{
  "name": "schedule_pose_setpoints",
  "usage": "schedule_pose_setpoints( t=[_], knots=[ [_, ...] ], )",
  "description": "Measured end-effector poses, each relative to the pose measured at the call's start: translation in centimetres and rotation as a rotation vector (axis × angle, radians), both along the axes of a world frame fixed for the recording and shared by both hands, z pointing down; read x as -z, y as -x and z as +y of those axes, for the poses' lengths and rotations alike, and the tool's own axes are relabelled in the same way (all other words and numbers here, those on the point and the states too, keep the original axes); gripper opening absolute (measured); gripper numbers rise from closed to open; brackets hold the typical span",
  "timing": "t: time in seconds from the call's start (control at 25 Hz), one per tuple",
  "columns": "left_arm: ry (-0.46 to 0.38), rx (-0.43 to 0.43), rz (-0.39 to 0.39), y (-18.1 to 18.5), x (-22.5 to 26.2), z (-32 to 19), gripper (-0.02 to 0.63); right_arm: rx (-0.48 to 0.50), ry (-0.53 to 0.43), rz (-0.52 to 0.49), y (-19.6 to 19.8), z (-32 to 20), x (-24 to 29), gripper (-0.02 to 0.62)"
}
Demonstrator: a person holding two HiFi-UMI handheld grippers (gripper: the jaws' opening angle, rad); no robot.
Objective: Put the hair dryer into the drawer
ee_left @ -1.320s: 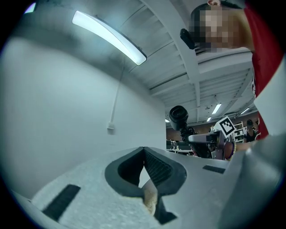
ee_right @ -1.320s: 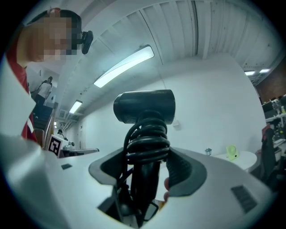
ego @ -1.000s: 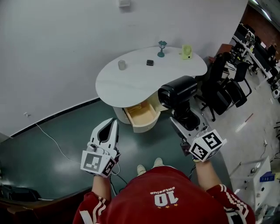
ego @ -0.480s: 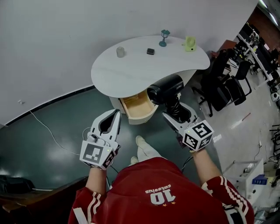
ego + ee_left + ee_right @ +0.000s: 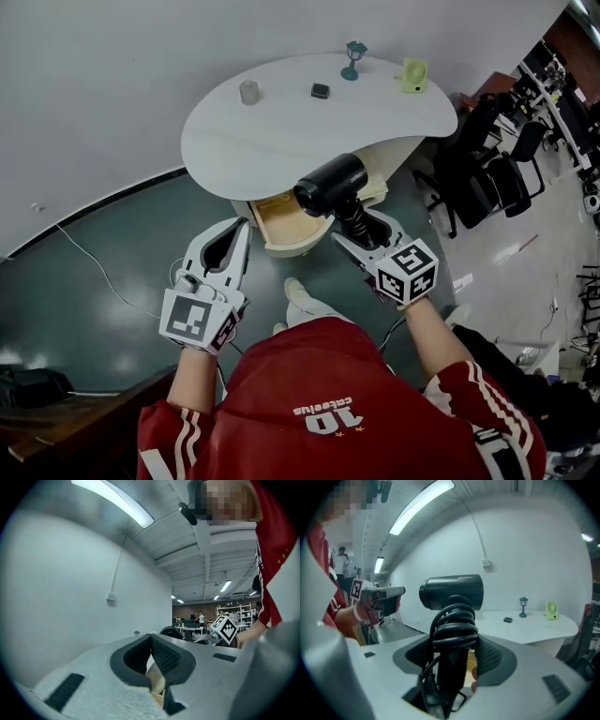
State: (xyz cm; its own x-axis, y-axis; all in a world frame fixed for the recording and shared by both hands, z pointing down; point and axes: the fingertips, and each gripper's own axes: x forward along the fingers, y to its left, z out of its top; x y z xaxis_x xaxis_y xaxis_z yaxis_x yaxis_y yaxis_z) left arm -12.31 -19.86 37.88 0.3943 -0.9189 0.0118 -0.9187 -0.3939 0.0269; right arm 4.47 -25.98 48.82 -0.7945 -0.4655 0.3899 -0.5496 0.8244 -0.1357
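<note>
Head view: right tool (image 5: 352, 234) clamps hair dryer (image 5: 330, 184) handle, barrel crosswise to it.

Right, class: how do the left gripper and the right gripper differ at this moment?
The right gripper clamps the hair dryer by its cord-wrapped handle; the left gripper holds nothing. The right gripper's jaws stand apart round that handle; the left gripper's jaws meet at their tips. Both are white and point toward the open drawer.
</note>
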Motion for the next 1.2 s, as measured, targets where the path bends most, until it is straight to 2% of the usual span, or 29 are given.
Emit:
schedule_pose_setpoints(
  t=[0.16, 0.44, 0.76, 0.88, 1.2],
  knots=[
    [-0.003, 0.013, 0.047, -0.3, 0.2, -1.6, 0.003, 0.040, 0.063, 0.048, 0.3, -0.9, -3.9, 0.282],
    [0.059, 0.012, -0.007, -1.0, -3.1, -3.6, 0.003, 0.086, 0.169, 0.135, 0.4, -1.9, -10.5, 0.282],
    [0.124, 0.043, 0.003, 0.0, -6.1, -4.6, 0.003, 0.111, 0.279, 0.240, 0.4, -2.5, -17.6, 0.282],
    [0.132, 0.051, 0.024, 0.3, -6.5, -4.7, 0.003, 0.122, 0.308, 0.282, 0.6, -2.9, -20.1, 0.282],
    [0.159, 0.080, 0.002, 0.8, -8.0, -5.7, 0.003, 0.221, 0.334, 0.451, 0.8, -4.5, -25.8, 0.282]
  ],
)
